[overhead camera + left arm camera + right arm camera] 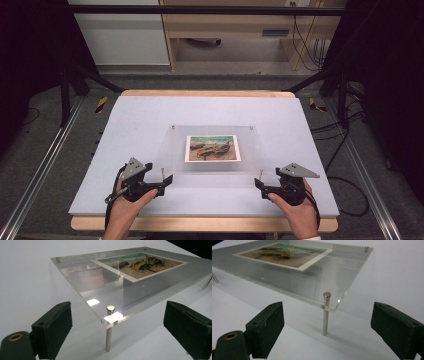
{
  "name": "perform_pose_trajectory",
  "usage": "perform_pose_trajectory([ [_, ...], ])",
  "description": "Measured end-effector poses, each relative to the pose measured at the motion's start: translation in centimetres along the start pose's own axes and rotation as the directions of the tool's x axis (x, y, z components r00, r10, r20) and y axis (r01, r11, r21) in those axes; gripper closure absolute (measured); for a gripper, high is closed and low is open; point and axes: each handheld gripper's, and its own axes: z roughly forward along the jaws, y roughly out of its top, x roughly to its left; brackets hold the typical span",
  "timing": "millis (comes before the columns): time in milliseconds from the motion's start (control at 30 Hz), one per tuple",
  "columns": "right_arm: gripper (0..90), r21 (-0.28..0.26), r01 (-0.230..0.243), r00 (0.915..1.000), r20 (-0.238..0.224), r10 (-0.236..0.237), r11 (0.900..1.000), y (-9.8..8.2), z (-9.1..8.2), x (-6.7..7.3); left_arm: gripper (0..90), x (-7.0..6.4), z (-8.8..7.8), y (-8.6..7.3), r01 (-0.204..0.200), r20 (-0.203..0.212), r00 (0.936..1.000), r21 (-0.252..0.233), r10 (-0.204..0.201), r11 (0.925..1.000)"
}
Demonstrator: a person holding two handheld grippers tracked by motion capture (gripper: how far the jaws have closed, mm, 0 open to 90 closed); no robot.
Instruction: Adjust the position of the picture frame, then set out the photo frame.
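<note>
The clear acrylic frame (215,150) with its printed picture (212,148) stood on short metal legs in the middle of the worktop (135,125), its long axis running across, from one hand to the other. Its near left corner lay just ahead of the left gripper (167,179) and its near right corner just ahead of the right gripper (258,184), so each hand was equally near its own corner. Both sets of fingers (53,330) stood wide, holding nothing, a corner leg (325,315) between them but untouched.
</note>
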Motion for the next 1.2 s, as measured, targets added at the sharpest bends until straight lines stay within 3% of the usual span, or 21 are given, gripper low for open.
perform_pose_trajectory([
  [200,12.0,-0.061,0.011,0.9992,0.039,-0.009,0.998,1.3,-0.2,0.4,7.8,0.4,-0.4,0.7,0.007,-0.001,1.0000,-0.012,-0.007,0.9999],
  [333,11.7,-0.071,0.011,0.9987,0.050,-0.007,0.997,2.0,0.1,0.2,8.4,0.4,-0.3,1.3,0.017,0.006,0.9998,-0.013,-0.017,0.9998],
  [533,13.7,-0.038,0.013,0.9992,0.038,-0.012,0.999,4.1,0.9,0.0,9.7,0.8,1.0,3.2,0.021,-0.008,0.9997,0.036,-0.021,0.9991],
  [667,13.5,0.004,-0.001,1.0000,0.000,0.001,1.000,5.3,2.1,-0.4,9.7,1.5,2.1,4.2,0.030,0.001,0.9995,0.075,-0.030,0.9967],
  [967,14.9,0.082,-0.049,0.9980,-0.036,0.052,0.995,4.6,4.5,-1.3,13.2,1.6,2.9,3.4,0.060,-0.004,0.9982,0.102,-0.060,0.9929],
  [1200,15.5,0.083,-0.066,0.9965,-0.047,0.070,0.994,4.5,4.8,-1.5,16.8,1.5,3.5,3.1,0.067,0.002,0.9977,0.112,-0.068,0.9914],
])
